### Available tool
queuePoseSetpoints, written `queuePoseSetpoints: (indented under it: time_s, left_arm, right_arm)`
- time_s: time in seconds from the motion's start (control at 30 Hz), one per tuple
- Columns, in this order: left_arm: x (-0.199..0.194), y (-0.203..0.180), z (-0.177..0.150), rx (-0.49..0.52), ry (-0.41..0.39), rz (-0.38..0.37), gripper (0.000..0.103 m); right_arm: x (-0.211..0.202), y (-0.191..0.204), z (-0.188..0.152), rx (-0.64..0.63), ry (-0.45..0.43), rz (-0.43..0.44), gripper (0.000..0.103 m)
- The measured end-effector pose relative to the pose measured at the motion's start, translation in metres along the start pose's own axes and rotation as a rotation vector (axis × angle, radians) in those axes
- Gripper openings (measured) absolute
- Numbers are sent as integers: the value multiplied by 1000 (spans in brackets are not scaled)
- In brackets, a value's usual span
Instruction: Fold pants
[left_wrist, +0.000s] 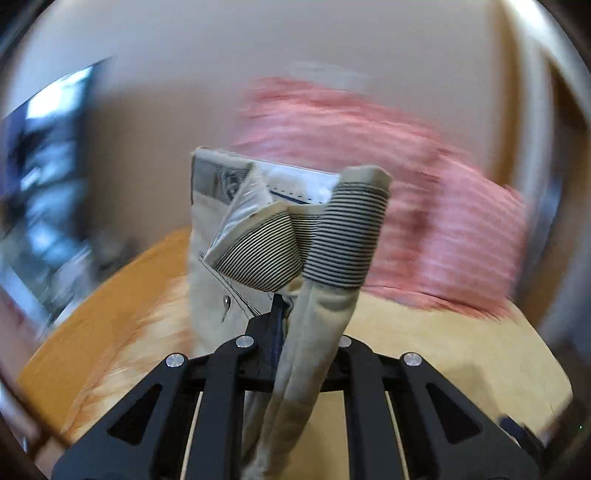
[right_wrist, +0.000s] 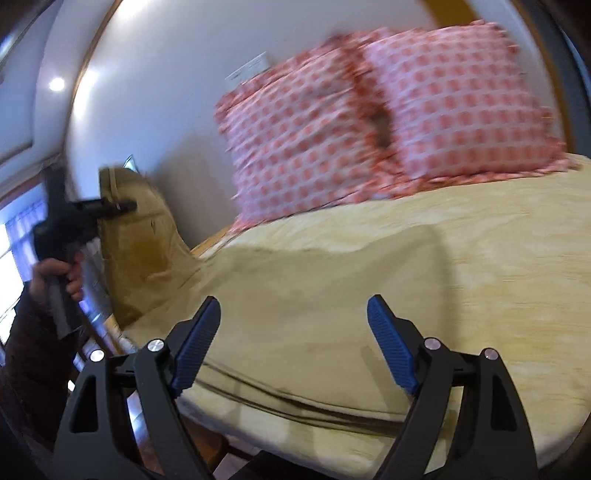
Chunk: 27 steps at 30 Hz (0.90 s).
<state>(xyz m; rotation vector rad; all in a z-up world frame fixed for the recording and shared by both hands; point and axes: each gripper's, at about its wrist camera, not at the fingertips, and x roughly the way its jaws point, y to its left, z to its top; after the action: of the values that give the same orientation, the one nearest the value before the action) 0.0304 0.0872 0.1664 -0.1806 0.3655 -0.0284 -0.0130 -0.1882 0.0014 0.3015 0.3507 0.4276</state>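
Observation:
The beige pants (left_wrist: 288, 236) have a striped inner waistband. My left gripper (left_wrist: 284, 314) is shut on the waistband and holds it up above the bed. In the right wrist view the left gripper (right_wrist: 122, 205) lifts the waist end at the far left, and the rest of the pants (right_wrist: 303, 295) lies flat across the bed. My right gripper (right_wrist: 293, 317) is open and empty, just above the pant legs near the bed's front edge.
The bed has a yellow cover (right_wrist: 517, 258). Two red-and-white patterned pillows (right_wrist: 388, 122) lean against the wall at its head. A window (left_wrist: 48, 192) is to the left. The bed's wooden edge (right_wrist: 210, 243) shows on the left side.

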Motion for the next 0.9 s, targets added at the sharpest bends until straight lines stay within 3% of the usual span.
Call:
queuePoseSetpoints:
  time_s: [0.1, 0.2, 0.27, 0.3, 0.37, 0.47, 0.53, 0.7, 0.73, 0.8, 0.87, 0.9]
  left_arm:
    - [12, -89, -23, 164, 58, -167, 9]
    - [41, -162, -90, 338, 236, -278, 9]
    - [58, -185, -135, 403, 361, -326, 9]
    - [58, -191, -151, 431, 369, -326, 9]
    - [49, -197, -162, 487, 308, -284, 9]
    - [42, -187, -139, 396, 289, -291, 9]
    - [34, -192, -130, 406, 250, -283, 9]
    - [43, -222, -172, 569, 283, -242, 12]
    - [38, -224, -177, 602, 257, -217, 15]
    - [26, -226, -180, 637, 224, -213, 32]
    - [4, -213, -175, 598, 196, -280, 69]
    - [-8, -202, -170, 573, 180, -307, 74]
  right_arm:
    - [-24, -27, 1, 61, -44, -89, 82]
    - [-38, -48, -1, 103, -62, -151, 82]
    - [-45, -60, -5, 124, -60, -191, 82]
    - [-47, -64, -6, 133, -56, -204, 82]
    - [-49, -73, -9, 148, -53, -222, 82]
    - [-49, -80, -9, 163, -55, -230, 82]
    - [-47, -80, -7, 161, -60, -229, 82]
    - [-49, -79, -5, 161, -65, -243, 82]
    - [-52, -79, -4, 160, -69, -249, 83]
    - [-55, -80, 1, 155, -80, -263, 84]
    - [-58, -80, 8, 153, -94, -265, 84]
    - [-60, -80, 11, 152, -101, -262, 84]
